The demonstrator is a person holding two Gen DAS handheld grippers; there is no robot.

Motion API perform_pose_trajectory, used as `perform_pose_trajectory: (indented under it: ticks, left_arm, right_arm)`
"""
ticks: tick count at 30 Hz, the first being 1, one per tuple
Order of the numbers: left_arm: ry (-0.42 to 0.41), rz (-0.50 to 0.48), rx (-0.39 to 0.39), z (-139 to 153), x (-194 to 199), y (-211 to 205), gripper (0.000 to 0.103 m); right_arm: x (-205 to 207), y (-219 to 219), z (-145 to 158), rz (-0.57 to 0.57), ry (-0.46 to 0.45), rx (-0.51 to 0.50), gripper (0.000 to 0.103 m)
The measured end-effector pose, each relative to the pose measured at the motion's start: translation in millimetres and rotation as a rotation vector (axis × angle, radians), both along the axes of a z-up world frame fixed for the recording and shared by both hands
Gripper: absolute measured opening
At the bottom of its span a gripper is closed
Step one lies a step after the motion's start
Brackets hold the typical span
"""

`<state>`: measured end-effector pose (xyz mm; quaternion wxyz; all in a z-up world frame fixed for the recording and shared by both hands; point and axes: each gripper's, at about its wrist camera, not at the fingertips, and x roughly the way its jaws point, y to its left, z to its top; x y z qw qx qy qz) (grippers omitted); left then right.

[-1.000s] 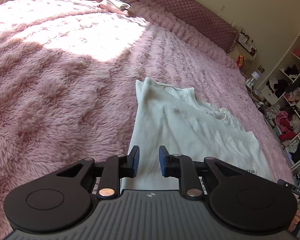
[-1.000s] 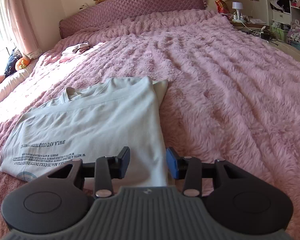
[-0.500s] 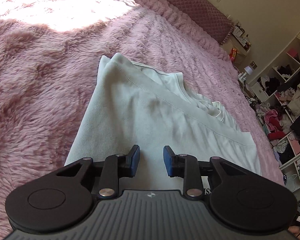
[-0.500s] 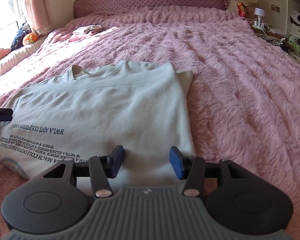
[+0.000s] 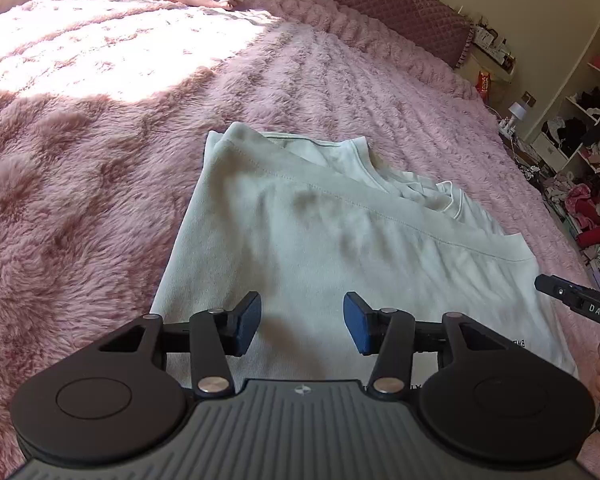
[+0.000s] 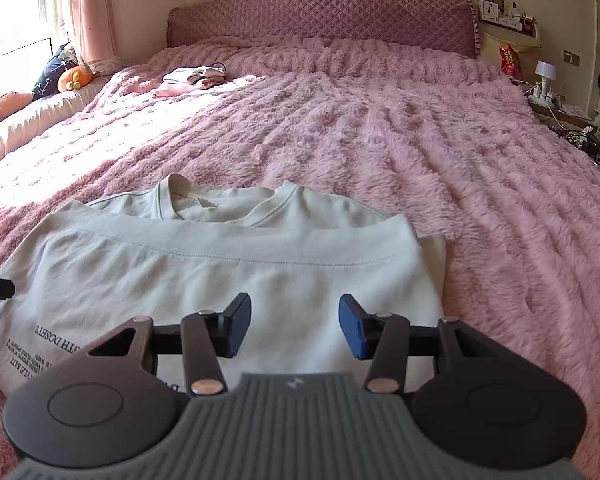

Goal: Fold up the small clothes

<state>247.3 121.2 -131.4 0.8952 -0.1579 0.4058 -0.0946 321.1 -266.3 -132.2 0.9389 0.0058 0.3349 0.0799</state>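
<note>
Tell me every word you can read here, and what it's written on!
"DAS" – on the right tongs, white letters at the frame's edge.
"TH DOSIST" roughly – upside-down black print on the pale shirt.
Smaller shirt lines below it: too small to read.
Snack bag beside the bed: blurred.

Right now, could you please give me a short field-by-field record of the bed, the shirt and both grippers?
surface: pink fluffy blanket on the bed
garment: pale T-shirt, lying flat, hem folded up toward the collar
print: dark lettering at its near left corner
left gripper: jaws opening above the shirt, nothing between them
right gripper: open above the shirt, holding nothing
also on bed: small pile of clothes near the headboard
</note>
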Motion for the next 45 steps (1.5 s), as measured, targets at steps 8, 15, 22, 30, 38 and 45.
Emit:
perform_pose_trajectory:
  ticks: [8,15,22,30,38,45]
  left_arm:
    - [0.037,-0.037,0.114,-7.8,0.6,-18.1,0.076]
    - [0.046,-0.079,0.159,-13.3,6.9,-24.7,0.086]
    - [0.038,-0.087,0.205,-16.2,6.3,-33.6,0.091]
    - [0.036,-0.088,0.220,-13.6,3.0,-33.9,0.092]
    - [0.071,-0.060,0.203,-5.6,-6.0,-26.6,0.091]
    - [0.110,-0.010,0.175,0.3,-24.0,-12.5,0.091]
  right_arm:
    - [145.6,81.0,-8.3,-0.037,0.087,0.030,0.045]
    - [203.4,115.0,-44.7,-0.090,0.185,-0.120,0.048]
    - [171.0,119.4,-51.8,-0.038,0.125,-0.223,0.048]
    - [96.1,115.3,-45.5,0.029,0.074,-0.274,0.048]
    - [14.2,111.0,-44.6,0.057,0.094,-0.285,0.049]
    - [-52.5,110.4,-32.5,0.089,0.066,-0.296,0.049]
